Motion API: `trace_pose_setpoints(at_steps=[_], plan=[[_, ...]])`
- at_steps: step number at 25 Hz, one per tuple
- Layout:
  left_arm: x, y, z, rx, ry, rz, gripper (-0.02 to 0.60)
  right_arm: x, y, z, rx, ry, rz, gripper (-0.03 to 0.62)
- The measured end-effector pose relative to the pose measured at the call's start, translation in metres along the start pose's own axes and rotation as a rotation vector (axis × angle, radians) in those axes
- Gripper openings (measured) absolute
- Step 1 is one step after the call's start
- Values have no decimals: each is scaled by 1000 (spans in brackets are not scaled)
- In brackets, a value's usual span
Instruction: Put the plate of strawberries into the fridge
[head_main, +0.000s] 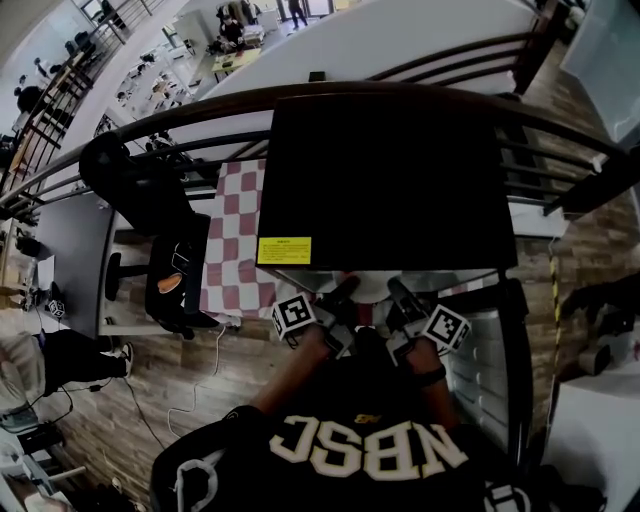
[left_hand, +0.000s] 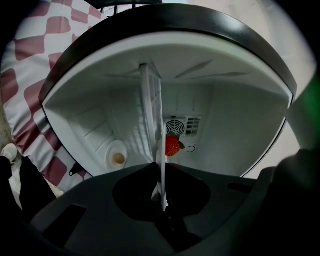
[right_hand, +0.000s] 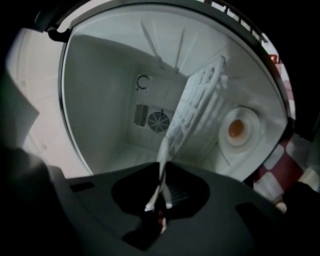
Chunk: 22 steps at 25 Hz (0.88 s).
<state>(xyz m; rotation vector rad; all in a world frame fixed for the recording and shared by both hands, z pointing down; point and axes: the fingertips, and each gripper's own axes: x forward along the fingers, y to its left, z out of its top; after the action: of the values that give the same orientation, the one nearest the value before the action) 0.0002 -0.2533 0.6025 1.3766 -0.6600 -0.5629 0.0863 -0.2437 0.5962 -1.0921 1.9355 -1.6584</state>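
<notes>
1. Left hand-held gripper: jaws nearly together, clamped on the rim of the white plate, which shows edge-on.
2. The plate hangs between both grippers at the mouth of the open fridge, not yet set down. One strawberry is visible.
3. Right hand-held gripper: also pinched tight on the rim.
4. Judgement: advance both hands together with the plate level, and release only once it rests inside.

Left gripper, right gripper: jaws clamped
</notes>
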Motion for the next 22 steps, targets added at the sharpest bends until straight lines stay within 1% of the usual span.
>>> trace_pose_setpoints(at_steps=[2, 4, 6, 10, 18, 21, 22], plan=[[2, -1, 1, -4, -3, 1, 37, 1, 0, 3, 1, -3, 7, 49], [4, -1, 2, -5, -6, -4, 37, 1, -5, 3, 10, 2, -26, 49], [5, 0, 3, -3, -9, -4, 37, 2, -4, 5, 12, 3, -18, 49], [9, 0, 4, -3, -6, 3, 37, 1, -10, 7, 20, 4, -61, 49], [9, 4, 6, 11, -4, 21, 37, 8, -7, 6, 28, 4, -31, 49], [9, 4, 6, 19, 3, 28, 37, 8, -9, 6, 33, 0, -46, 49], [9, 4, 6, 22, 4, 28, 37, 9, -8, 7, 33, -3, -39, 49]])
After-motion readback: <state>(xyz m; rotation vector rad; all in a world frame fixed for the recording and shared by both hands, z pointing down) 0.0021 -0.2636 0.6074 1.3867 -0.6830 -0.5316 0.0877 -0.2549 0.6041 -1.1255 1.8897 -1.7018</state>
